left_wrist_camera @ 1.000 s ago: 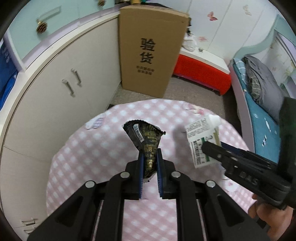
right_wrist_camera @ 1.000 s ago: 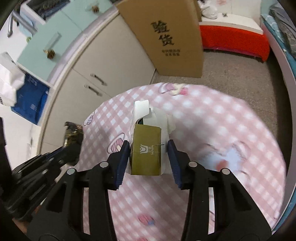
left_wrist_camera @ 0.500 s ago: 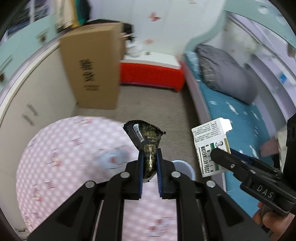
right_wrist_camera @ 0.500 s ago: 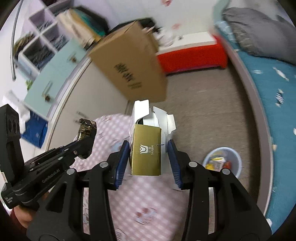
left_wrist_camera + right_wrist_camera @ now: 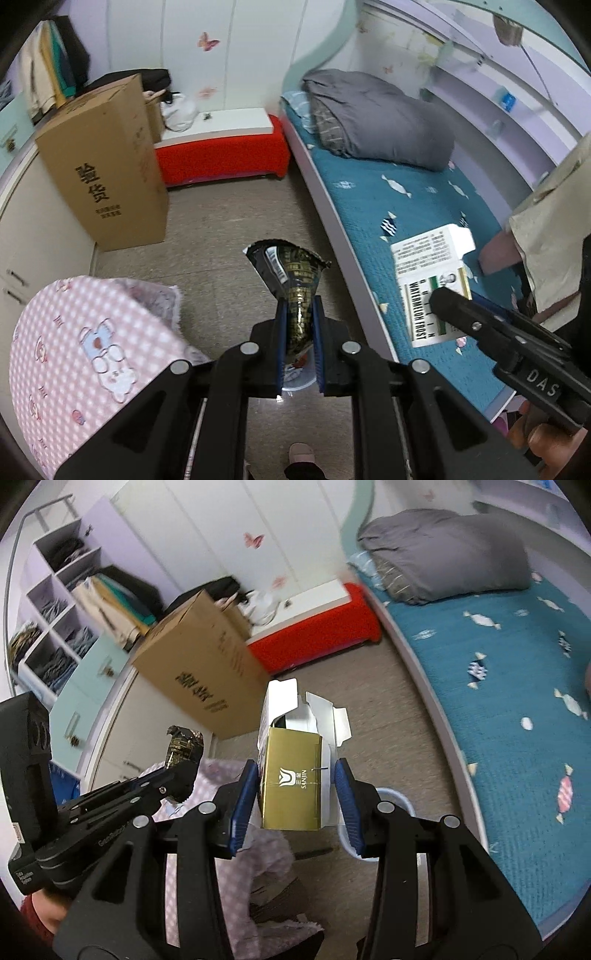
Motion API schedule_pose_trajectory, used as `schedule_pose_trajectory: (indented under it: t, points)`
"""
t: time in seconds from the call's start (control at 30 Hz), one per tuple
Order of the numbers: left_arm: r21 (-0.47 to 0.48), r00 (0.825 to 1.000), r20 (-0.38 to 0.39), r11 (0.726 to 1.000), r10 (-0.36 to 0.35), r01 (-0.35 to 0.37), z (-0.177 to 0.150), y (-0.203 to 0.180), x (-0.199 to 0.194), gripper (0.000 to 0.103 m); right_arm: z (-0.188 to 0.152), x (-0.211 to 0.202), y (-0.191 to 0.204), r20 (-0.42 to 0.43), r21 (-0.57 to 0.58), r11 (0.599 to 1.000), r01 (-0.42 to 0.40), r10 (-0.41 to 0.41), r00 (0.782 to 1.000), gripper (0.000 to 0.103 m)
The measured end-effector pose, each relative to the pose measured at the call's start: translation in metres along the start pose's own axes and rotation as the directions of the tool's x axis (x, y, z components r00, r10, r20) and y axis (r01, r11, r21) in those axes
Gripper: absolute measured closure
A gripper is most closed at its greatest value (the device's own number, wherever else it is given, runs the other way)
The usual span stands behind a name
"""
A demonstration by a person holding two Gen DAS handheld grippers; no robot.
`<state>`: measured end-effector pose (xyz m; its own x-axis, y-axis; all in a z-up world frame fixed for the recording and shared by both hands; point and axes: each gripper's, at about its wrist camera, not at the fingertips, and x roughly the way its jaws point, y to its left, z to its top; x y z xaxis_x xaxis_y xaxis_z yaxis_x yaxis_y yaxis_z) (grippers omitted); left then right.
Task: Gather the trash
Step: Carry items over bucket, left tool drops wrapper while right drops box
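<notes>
My left gripper (image 5: 300,314) is shut on a crumpled black snack wrapper (image 5: 290,275) and holds it in the air over the floor. The wrapper also shows in the right wrist view (image 5: 183,746). My right gripper (image 5: 295,775) is shut on an opened gold and white carton (image 5: 291,775), which also shows in the left wrist view (image 5: 430,284) beside the bed. A pale blue bin shows under each gripper, in the left wrist view (image 5: 299,384) and in the right wrist view (image 5: 397,798), mostly hidden by the fingers.
The round table with a pink checked cloth (image 5: 85,354) is at lower left. A tall cardboard box (image 5: 107,173) stands by the cupboards. A red bench (image 5: 221,155) is at the back. A bed with a teal cover (image 5: 406,206) runs along the right.
Both grippers have swung right, away from the table and over the floor by the bed, each still holding its piece of trash. The bin now lies under the fingers.
</notes>
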<state>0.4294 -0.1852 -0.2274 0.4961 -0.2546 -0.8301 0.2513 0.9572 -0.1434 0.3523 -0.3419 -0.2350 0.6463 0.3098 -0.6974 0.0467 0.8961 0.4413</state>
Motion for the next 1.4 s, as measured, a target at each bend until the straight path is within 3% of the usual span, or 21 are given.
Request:
schedule_pose_trajectory:
  t: [0.37,0.4,0.5,0.53,1.4]
  points:
    - [0.049,0.999,-0.038,0.999,-0.013,0.015,0.016,-0.045,0.024,0.089,0.005,-0.028,-0.048,0.057,0.075,0.997,0.021,-0.025,0.998,0.061]
    - [0.045,0.999,-0.039,0.999,-0.022,0.024,0.017,-0.046,0.025,0.085,0.006,-0.029,-0.05,0.059,0.08,0.997,0.021,-0.026,0.998,0.06]
    - [0.024,0.999,-0.049,1.0,-0.01,0.011,0.018,-0.044,0.028,0.04,0.007,-0.027,-0.054,0.055,0.091,0.996,0.018,-0.023,0.998,0.06]
    - [0.02,0.999,-0.05,1.0,-0.005,0.006,0.018,-0.043,0.028,0.037,0.007,-0.026,-0.056,0.053,0.093,0.996,0.016,-0.021,0.998,0.06]
    - [-0.134,0.99,-0.004,0.981,0.144,-0.143,0.004,0.001,-0.015,0.029,0.001,-0.004,-0.025,-0.004,0.009,0.997,-0.073,0.073,0.997,0.059]
